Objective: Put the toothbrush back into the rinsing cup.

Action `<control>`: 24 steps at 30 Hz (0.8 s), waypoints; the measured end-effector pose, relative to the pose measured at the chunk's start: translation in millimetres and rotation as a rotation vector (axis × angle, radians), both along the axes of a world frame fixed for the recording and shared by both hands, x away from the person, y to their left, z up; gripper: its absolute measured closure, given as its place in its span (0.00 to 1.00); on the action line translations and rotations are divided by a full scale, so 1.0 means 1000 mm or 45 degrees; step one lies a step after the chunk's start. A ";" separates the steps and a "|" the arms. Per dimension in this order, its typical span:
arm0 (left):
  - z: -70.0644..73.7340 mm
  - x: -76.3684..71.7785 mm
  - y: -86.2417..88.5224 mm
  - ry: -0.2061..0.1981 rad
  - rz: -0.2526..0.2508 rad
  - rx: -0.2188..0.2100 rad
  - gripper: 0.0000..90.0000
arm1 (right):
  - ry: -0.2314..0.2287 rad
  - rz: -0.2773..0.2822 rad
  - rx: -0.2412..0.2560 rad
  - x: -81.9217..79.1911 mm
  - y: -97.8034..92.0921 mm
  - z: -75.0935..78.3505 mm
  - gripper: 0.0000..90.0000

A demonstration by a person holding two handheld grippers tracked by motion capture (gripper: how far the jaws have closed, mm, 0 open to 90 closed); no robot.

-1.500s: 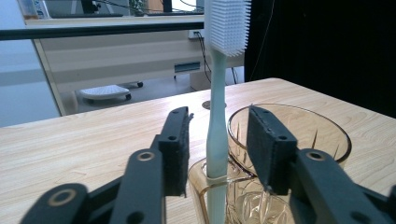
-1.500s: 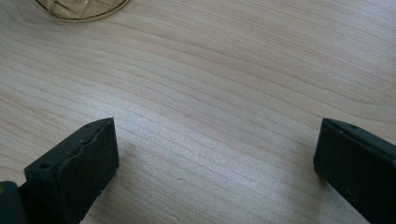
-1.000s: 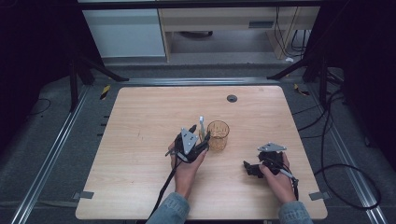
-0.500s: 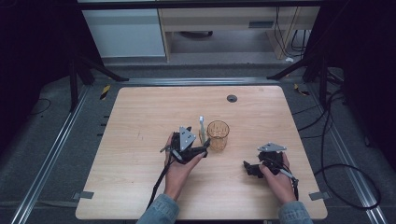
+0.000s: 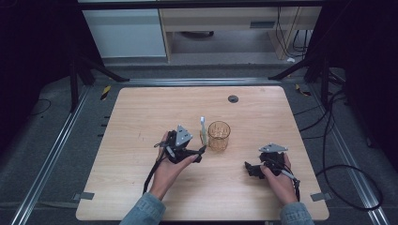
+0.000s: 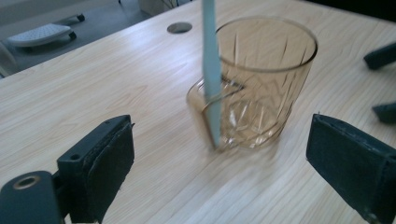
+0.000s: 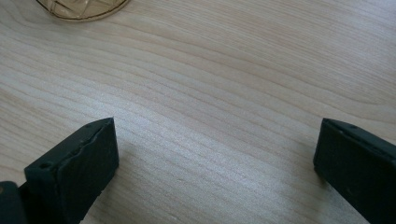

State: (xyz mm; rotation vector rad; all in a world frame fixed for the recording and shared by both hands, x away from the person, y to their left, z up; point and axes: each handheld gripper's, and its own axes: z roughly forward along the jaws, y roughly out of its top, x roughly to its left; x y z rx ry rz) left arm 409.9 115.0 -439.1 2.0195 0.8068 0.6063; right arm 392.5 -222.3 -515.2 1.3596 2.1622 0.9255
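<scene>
High view: amber glass upright near the middle of the wooden counter. Pale stick standing against the glass's left side, touching it, tip above the rim. Left tool just left of and nearer than the glass, held in the left hand, grey plate on top, cable trailing back towards the counter's near edge. Right tool well right of and nearer than the glass, in the right hand, resting low on the counter, pointing left. Small dark round hole beyond the glass, towards the far edge.

Left gripper view: glass straight ahead between the two black jaws, both spread wide and well clear of it, nothing clamped. Stick in front of the glass's left wall, lower end down at the glass's base, slightly blurred. Cut pattern visible on the glass wall. Hole beyond the glass to its left.

Right gripper view: jaws wide apart over bare wood, nothing between them. Base of the glass at the top left corner, far from both jaws.
</scene>
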 end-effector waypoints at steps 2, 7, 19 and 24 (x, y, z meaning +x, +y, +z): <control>0.003 0.001 0.010 0.027 0.011 0.012 0.09 | 0.001 -0.001 -0.001 0.000 0.000 0.000 0.00; 0.011 0.005 0.034 0.073 0.048 0.048 0.09 | 0.003 -0.001 0.000 0.000 0.000 0.000 0.00; -0.003 0.018 0.091 0.183 0.197 0.110 0.09 | 0.001 -0.001 0.000 0.000 0.000 0.000 0.00; -0.017 0.027 0.119 0.245 0.285 0.121 0.09 | 0.002 -0.002 0.000 0.000 0.000 0.000 0.00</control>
